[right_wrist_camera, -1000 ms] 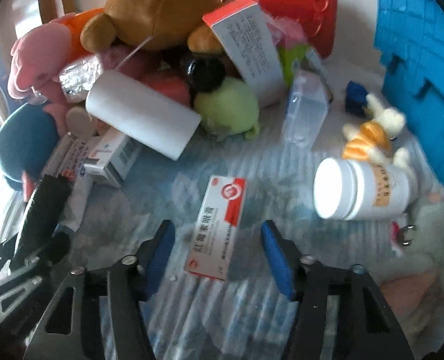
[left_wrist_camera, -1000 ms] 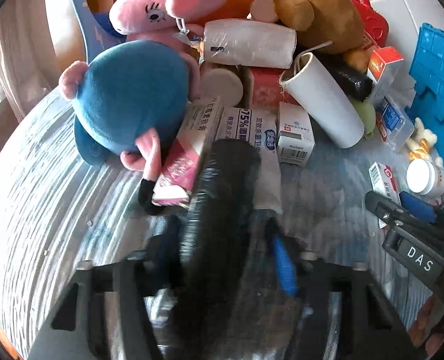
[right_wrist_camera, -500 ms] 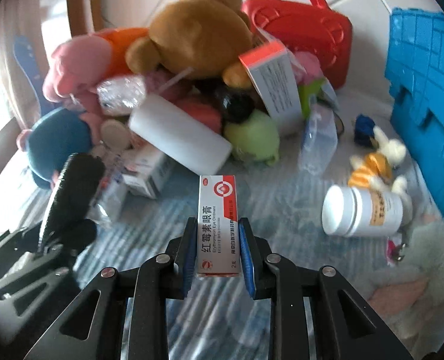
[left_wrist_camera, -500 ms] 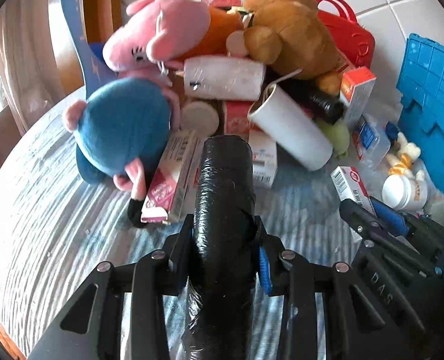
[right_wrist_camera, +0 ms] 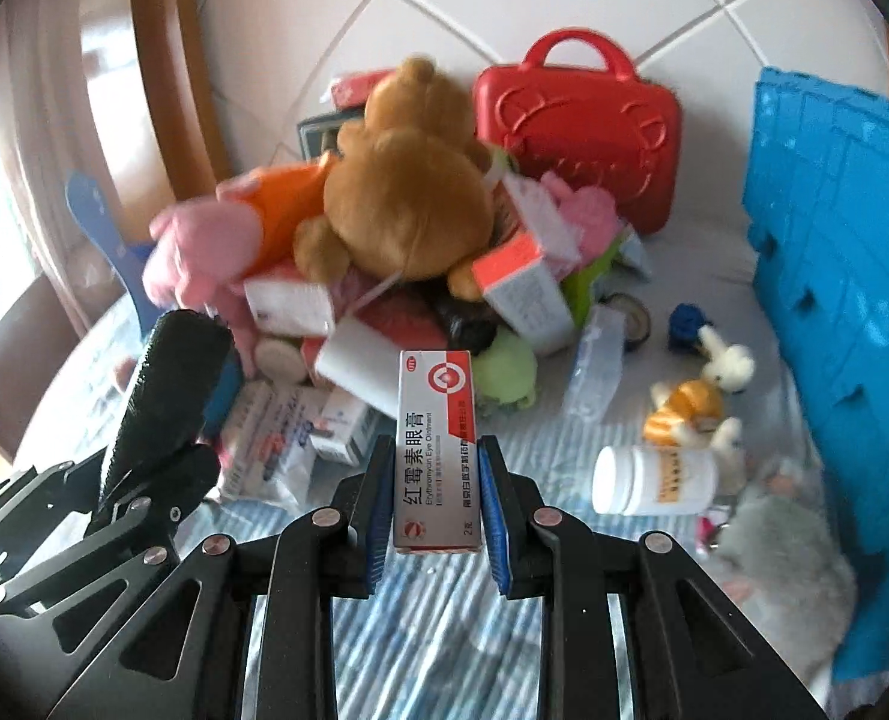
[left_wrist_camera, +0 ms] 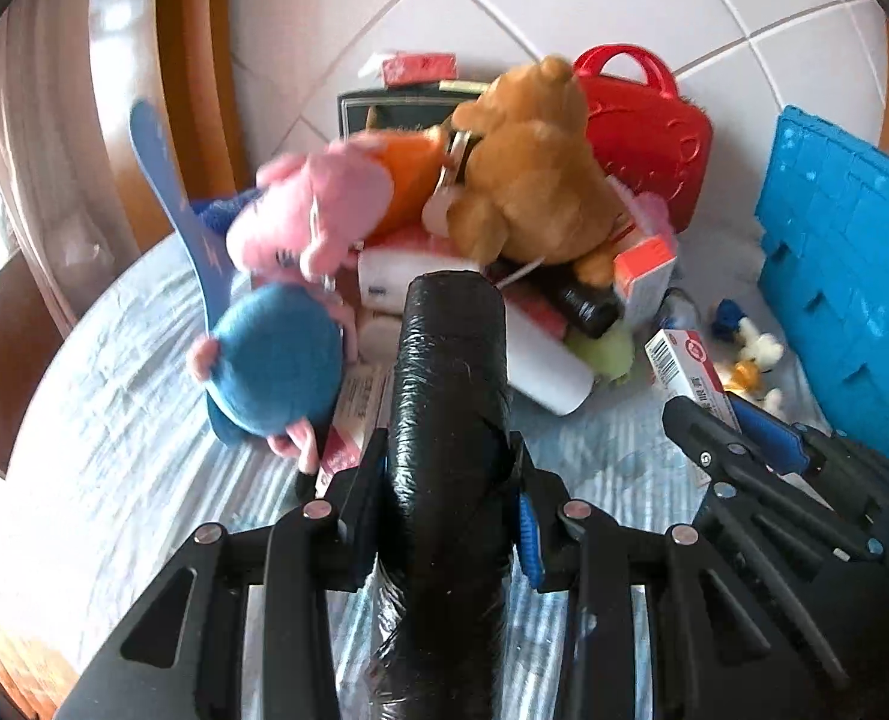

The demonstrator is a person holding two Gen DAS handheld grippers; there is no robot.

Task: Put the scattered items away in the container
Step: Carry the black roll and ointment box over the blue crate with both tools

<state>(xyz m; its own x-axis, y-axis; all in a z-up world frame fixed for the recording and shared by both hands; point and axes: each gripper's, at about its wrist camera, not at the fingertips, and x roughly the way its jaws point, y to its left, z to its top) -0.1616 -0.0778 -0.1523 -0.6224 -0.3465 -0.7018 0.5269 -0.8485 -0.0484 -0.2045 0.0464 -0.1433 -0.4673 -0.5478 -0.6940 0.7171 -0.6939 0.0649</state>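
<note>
My left gripper [left_wrist_camera: 450,480] is shut on a black roll of plastic bags [left_wrist_camera: 450,396] and holds it above the striped cloth; the roll also shows in the right wrist view [right_wrist_camera: 168,384]. My right gripper [right_wrist_camera: 435,492] is shut on a red-and-white eye ointment box [right_wrist_camera: 438,444], lifted off the table; the box shows in the left wrist view [left_wrist_camera: 693,372] too. The blue crate [right_wrist_camera: 840,276] stands at the right. A pile of items lies behind: brown teddy bear [right_wrist_camera: 402,204], pink plush [right_wrist_camera: 204,252], blue plush [left_wrist_camera: 276,354], white tube [right_wrist_camera: 354,366], medicine boxes.
A red toy suitcase [right_wrist_camera: 582,126] stands against the tiled wall. A white pill bottle [right_wrist_camera: 654,480], a small duck toy [right_wrist_camera: 690,402], a clear bottle [right_wrist_camera: 594,366] and a grey plush [right_wrist_camera: 786,576] lie near the crate. A wooden chair back [left_wrist_camera: 192,60] is at the left.
Both grippers closed on their items and lifted: the left with the black roll, the right with the ointment box. Both views have risen and tilted up toward the wall.
</note>
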